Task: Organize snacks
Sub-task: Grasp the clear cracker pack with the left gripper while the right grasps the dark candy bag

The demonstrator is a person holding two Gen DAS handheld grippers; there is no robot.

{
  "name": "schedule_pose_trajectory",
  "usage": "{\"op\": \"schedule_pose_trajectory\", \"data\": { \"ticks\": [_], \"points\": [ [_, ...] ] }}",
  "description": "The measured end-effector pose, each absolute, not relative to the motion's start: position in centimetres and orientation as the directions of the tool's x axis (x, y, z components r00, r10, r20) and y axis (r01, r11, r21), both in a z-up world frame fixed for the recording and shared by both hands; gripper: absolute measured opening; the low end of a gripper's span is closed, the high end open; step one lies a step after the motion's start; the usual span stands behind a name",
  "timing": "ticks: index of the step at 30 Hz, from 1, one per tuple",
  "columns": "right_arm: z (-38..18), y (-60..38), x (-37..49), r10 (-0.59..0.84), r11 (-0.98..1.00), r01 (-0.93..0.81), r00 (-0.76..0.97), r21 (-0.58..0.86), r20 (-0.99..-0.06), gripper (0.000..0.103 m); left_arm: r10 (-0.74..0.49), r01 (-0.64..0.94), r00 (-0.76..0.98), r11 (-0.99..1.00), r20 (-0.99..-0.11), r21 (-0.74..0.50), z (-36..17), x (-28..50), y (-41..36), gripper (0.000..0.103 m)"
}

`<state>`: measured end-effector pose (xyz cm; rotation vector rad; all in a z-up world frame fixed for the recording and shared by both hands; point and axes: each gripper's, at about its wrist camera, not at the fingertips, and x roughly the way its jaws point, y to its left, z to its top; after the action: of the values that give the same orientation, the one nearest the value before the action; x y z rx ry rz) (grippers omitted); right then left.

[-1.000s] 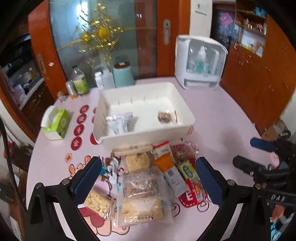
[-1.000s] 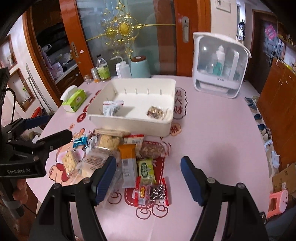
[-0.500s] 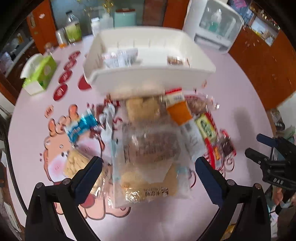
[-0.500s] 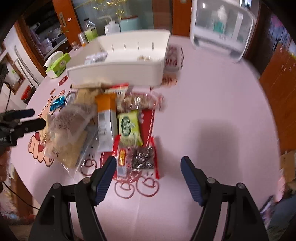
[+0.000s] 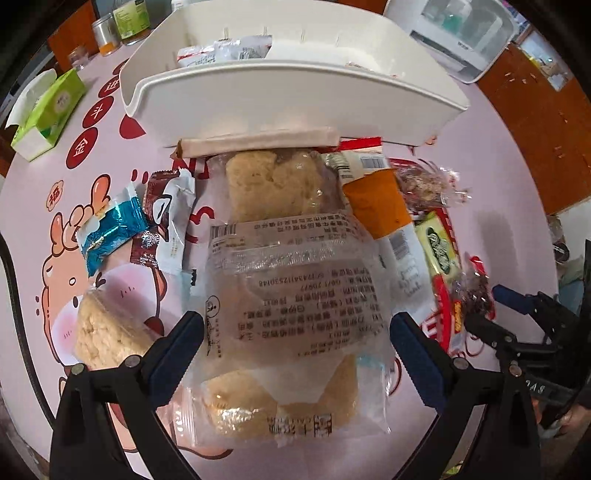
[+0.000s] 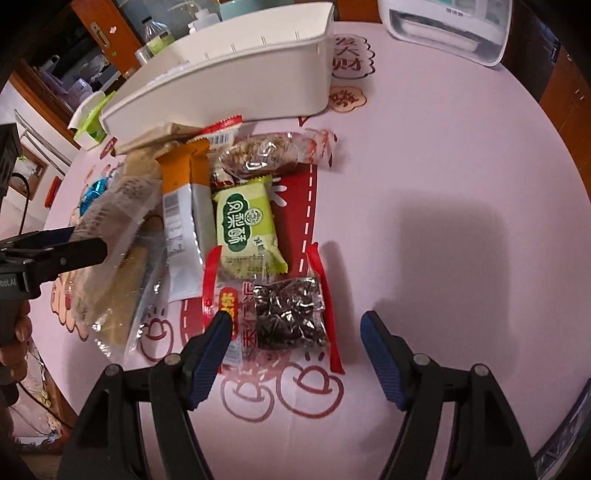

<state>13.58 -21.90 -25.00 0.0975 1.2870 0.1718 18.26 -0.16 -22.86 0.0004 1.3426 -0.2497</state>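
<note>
Several snack packets lie on a pink table before a white bin (image 5: 295,99). My left gripper (image 5: 297,339) is open, its fingers on either side of a large clear bag of pale cakes (image 5: 291,295). My right gripper (image 6: 295,332) is open, its fingers on either side of a red-edged packet of dark pieces (image 6: 290,312). A green packet (image 6: 245,225), an orange-and-white packet (image 6: 183,206) and a clear wrapped brown snack (image 6: 266,153) lie beyond it. The bin holds a small packet (image 5: 221,51). The left gripper also shows in the right wrist view (image 6: 55,247).
A green tissue box (image 5: 48,110) stands at the left. Bottles and jars (image 5: 129,18) stand behind the bin. A white appliance (image 5: 469,40) stands at the back right. A blue packet (image 5: 107,232) and a brown-and-white packet (image 5: 166,221) lie left of the clear bag.
Both grippers have dropped low and forward over the snack pile. The left now straddles the clear bag, the right straddles the dark-pieces packet. Both stay open.
</note>
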Motion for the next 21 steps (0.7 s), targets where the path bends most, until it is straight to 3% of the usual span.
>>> {"op": "schedule_pose_trajectory", "data": {
  "ticks": [8, 10, 13, 19, 21],
  "points": [
    [-25.9, -20.1, 13.6, 0.133, 0.987, -0.121, 0.277, 0.103, -0.952, 0.07, -0.125, 0.16, 0.207, 0.983, -0.97, -0.093, -23.9, 19.4, -1.5, 0.103],
    [-25.8, -19.7, 13.5, 0.14, 0.985, -0.137, 0.286, 0.104, -0.948, 0.056, -0.114, 0.143, 0.208, 0.986, -0.972, -0.085, -24.2, 19.9, -1.7, 0.103],
    [-25.8, -19.7, 13.4, 0.122, 0.988, -0.129, 0.29, 0.088, -0.949, 0.043, -0.092, 0.116, 0.205, 0.991, -0.974, -0.069, -24.9, 20.8, -2.4, 0.103],
    [-25.8, -20.0, 13.2, 0.134, 0.987, -0.123, 0.289, 0.102, -0.948, 0.043, -0.035, 0.107, 0.219, 0.994, -0.975, -0.012, -25.9, 21.8, -3.9, 0.102],
    [-25.8, -19.9, 13.0, 0.137, 0.986, -0.128, 0.287, 0.104, -0.948, 0.043, -0.027, 0.108, 0.228, 0.994, -0.973, -0.002, -26.0, 21.8, -4.1, 0.094]
  ]
}}
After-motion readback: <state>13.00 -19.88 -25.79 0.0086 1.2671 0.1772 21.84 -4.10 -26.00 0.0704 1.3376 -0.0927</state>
